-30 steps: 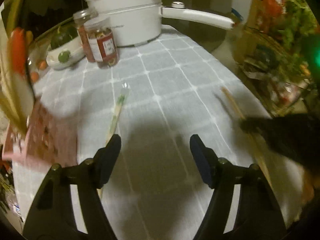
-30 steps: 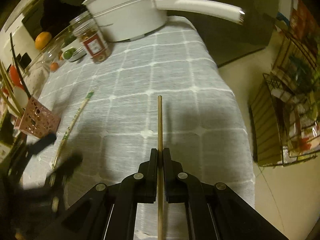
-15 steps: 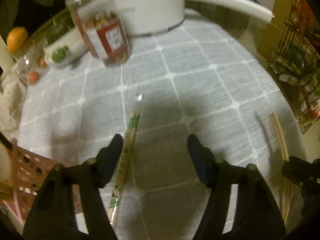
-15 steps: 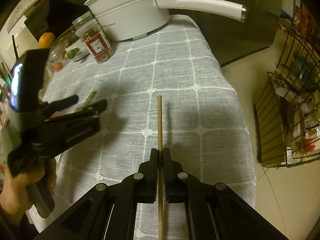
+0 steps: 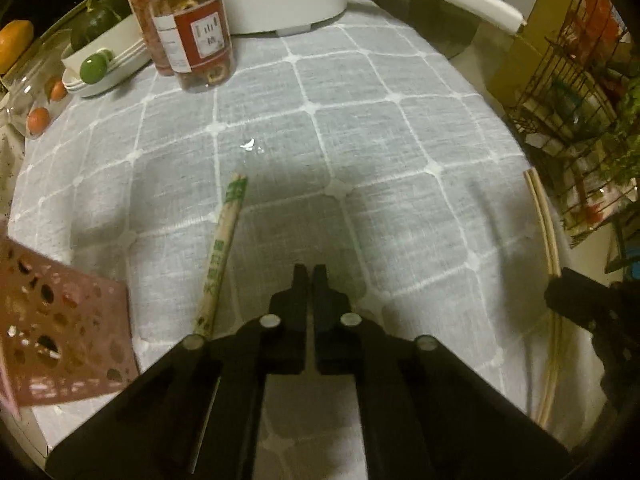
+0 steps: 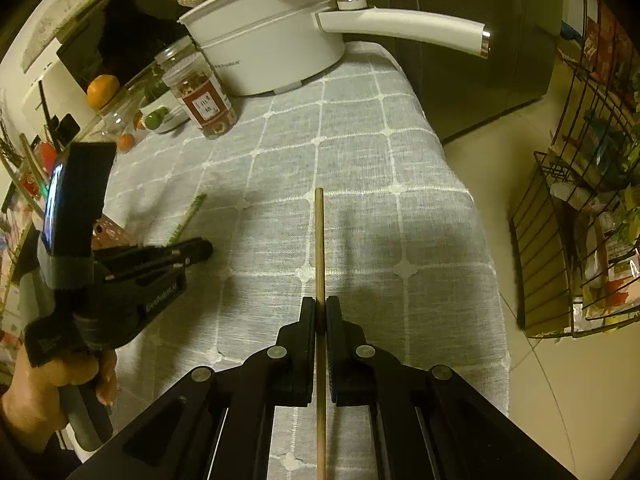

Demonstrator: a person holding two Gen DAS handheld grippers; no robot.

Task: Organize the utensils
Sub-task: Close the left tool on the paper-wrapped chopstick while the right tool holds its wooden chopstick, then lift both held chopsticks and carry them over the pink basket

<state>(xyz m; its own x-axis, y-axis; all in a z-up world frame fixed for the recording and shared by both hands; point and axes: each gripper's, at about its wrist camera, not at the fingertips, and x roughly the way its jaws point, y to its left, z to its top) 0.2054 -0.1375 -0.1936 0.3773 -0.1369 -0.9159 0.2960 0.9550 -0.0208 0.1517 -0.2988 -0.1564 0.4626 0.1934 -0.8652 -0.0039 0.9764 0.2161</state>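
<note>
A pair of chopsticks in a green-printed paper sleeve [image 5: 224, 240] lies on the grey checked tablecloth [image 5: 360, 140]. My left gripper [image 5: 310, 270] hangs just right of it; its jaws are closing and stand together with nothing between them. The sleeved pair [image 6: 188, 216] also shows in the right wrist view, beside the left gripper [image 6: 200, 248] and the hand holding it. My right gripper [image 6: 318, 304] is shut on bare wooden chopsticks [image 6: 319, 240] that point away over the cloth. From the left wrist view those wooden chopsticks [image 5: 546, 224] run along the table's right edge. A pink perforated holder [image 5: 60, 340] stands at the near left.
A white pot [image 6: 272, 48] with a long handle stands at the back. Two jars [image 5: 196, 40] and a white bowl with green fruit [image 5: 104, 68] crowd the back left. A wire rack [image 6: 560, 240] stands on the floor beyond the table's right edge.
My left gripper went from wide open to shut with nothing in it and moved toward the table's middle; the sleeved chopsticks now lie left of its fingers. The right gripper kept still.
</note>
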